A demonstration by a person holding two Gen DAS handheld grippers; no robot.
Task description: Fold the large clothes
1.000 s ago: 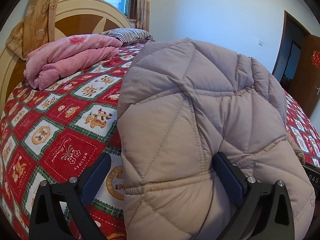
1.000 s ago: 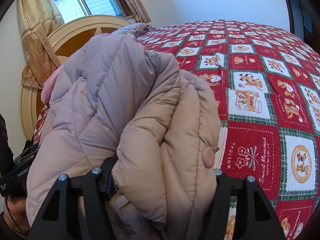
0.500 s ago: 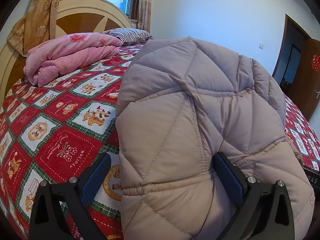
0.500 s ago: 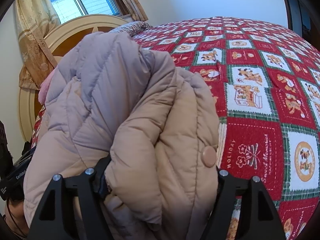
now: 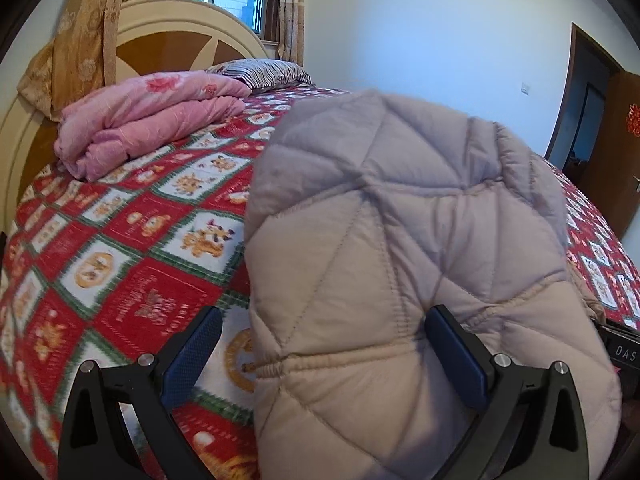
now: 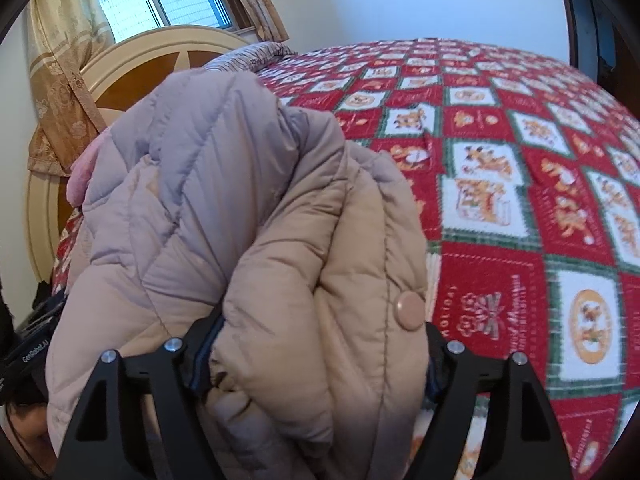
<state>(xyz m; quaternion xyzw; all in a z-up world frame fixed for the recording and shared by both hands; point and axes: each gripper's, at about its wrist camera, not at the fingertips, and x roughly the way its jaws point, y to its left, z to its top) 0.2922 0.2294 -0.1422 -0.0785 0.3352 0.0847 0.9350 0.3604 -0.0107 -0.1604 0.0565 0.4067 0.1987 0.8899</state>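
A puffy beige quilted jacket [image 5: 400,220] lies bunched on the red patterned bedspread [image 5: 120,260]. My left gripper [image 5: 322,348] stands open at its hem: the right pad touches the fabric, the left pad is clear of it over the bedspread. In the right wrist view the jacket [image 6: 240,200] is a thick folded bundle with a round snap button, and it sits between the jaws of my right gripper [image 6: 316,360]. Those jaws are opening. The right finger has drawn off the fabric; the left finger is still tucked in a crease.
A folded pink quilt [image 5: 152,120] and a striped pillow [image 5: 264,70] lie by the cream and brown headboard [image 5: 172,44]. A window with gold curtains is behind it. A brown door [image 5: 612,160] stands at the right. Bedspread [image 6: 520,200] stretches away to the right of the jacket.
The right gripper's jaws have spread wider around the jacket bundle, and the right finger has moved away from the button edge. The left gripper and the jacket have barely shifted.
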